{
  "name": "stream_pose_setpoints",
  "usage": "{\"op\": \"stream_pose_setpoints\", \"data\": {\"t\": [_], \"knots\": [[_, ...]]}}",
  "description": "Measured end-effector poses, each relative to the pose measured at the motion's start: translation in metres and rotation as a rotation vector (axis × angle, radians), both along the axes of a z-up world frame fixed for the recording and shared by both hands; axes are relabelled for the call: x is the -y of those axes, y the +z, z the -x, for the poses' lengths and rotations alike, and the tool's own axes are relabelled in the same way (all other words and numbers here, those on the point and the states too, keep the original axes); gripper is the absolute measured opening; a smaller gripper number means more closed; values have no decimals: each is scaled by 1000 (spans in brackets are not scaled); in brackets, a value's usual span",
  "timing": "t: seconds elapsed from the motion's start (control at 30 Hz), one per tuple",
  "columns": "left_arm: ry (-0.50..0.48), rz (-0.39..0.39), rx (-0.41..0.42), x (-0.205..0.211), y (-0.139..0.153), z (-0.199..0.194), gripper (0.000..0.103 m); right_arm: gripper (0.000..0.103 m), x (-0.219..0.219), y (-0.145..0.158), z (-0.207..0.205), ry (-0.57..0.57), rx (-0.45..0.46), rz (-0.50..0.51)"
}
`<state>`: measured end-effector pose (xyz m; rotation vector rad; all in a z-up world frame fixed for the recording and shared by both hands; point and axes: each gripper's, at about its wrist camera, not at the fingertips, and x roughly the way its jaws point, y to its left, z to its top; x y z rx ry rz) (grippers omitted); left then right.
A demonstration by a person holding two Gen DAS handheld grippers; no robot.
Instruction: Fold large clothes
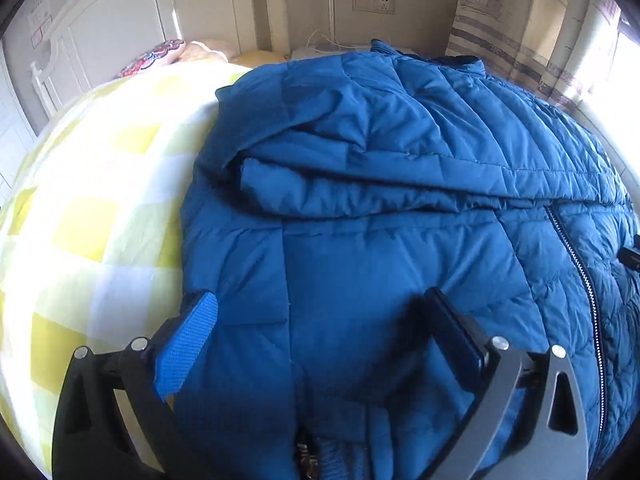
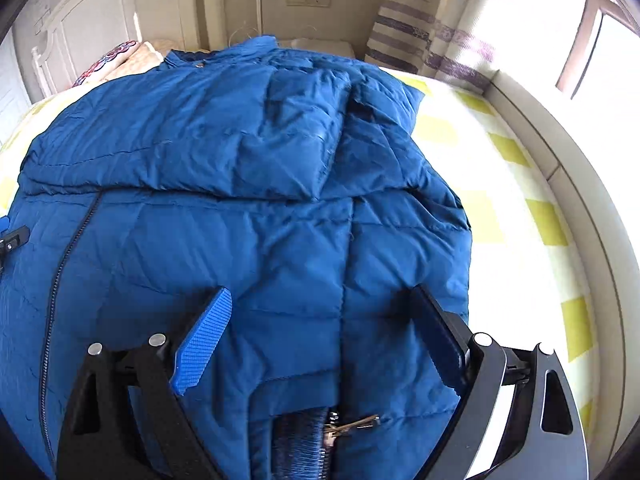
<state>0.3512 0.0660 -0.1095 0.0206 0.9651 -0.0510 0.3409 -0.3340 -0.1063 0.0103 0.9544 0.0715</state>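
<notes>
Bedsheet: a yellow, pale-green and white checked cotton sheet [image 1: 92, 208] covers the bed; in my left view it lies bare to the left of the garment, in my right view bare to the right.
Left tongs: my left gripper [image 1: 320, 320] has its jaws spread wide above the garment's lower part; the blue ribbed pad [image 1: 186, 346] stands over the garment's left edge, the dark pad [image 1: 456, 332] over the blue fabric. Nothing is pinched between them.
Garment: a large blue quilted puffer jacket [image 1: 392, 184] lies flat on the bed, front up, collar towards the headboard.
Sleeves: both are folded across the chest, forming a thick band with a creased lower edge running across the jacket.
Zipper: a dark toothed zipper [image 1: 580, 272] runs down the front, closed as far as I can see, between my two tongs.
Surface: stitched panels, puffed, with many soft wrinkles; the hem is nearest my cameras.
Right tongs: my right gripper [image 2: 324, 320] is likewise spread wide over the jacket's lower right part, blue pad [image 2: 206, 344] and dark pad [image 2: 438, 332] both over the fabric, gripping nothing.
Contact: I cannot tell whether either pair of pads touches the fabric.
Beyond: a white panelled headboard [image 1: 120, 32], a patterned pillow [image 1: 156, 56], and a striped curtain [image 2: 416, 40] at the far right.
</notes>
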Motion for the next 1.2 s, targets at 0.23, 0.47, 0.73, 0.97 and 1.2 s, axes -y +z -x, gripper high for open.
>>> {"op": "stream_pose_setpoints", "data": {"t": [0.23, 0.47, 0.73, 0.97, 1.2], "knots": [[-16, -38, 104, 29, 29, 41, 100, 88, -39, 26, 52, 67, 76, 41], [-229, -159, 93, 119, 3, 81, 101, 95, -94, -3, 77, 204, 83, 159], [-110, -141, 99, 63, 8, 104, 101, 95, -61, 15, 120, 173, 109, 99], [53, -65, 37, 12, 4, 110, 101, 97, -51, -9, 139, 153, 77, 74], [-140, -12, 150, 69, 30, 169, 101, 98, -98, 6, 171, 293, 158, 69]]}}
